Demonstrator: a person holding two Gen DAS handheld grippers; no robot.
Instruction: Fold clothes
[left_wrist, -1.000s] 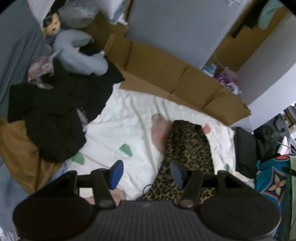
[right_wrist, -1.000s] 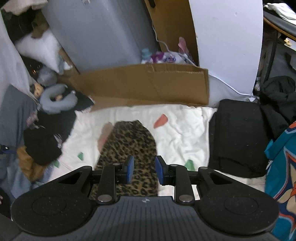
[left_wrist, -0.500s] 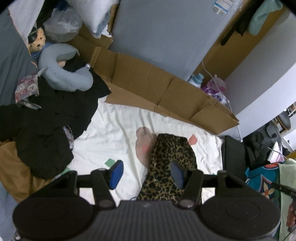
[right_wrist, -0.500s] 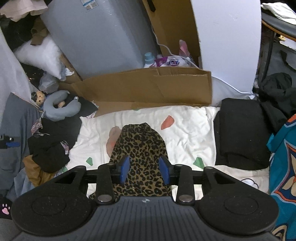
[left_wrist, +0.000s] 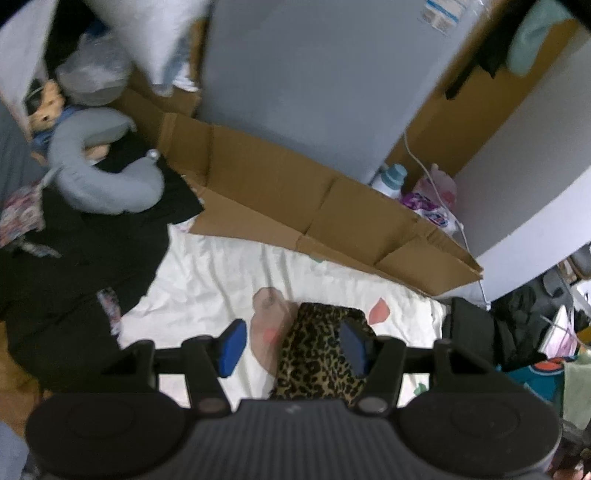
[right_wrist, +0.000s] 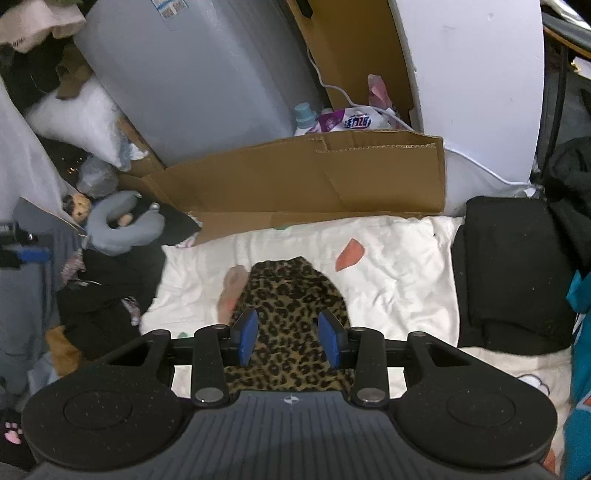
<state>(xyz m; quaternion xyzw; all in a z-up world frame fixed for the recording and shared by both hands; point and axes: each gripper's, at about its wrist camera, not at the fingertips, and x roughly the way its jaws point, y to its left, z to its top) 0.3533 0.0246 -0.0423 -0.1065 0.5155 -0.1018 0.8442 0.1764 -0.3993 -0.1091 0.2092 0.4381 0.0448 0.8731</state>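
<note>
Near: left gripper (left_wrist: 291, 347) and right gripper (right_wrist: 290, 338), both w/ jaws spread, nothing between the pads, both above the leopard-print garment (right_wrist: 291, 317). Garment lies narrow on the white sheet (right_wrist: 399, 280), long axis running near–far, rounded end far; near end hidden under the grippers. Right gripper sits centred over it; from the left gripper it lies ahead and to the right. Whether its folding is finished can't be told. Black folded stack (right_wrist: 513, 269) at right; black heap (left_wrist: 62, 280) at left. Far: cardboard (right_wrist: 306, 177); detergent bag (right_wrist: 354, 120), print illegible; label on grey appliance (right_wrist: 168, 7) unreadable.
</note>
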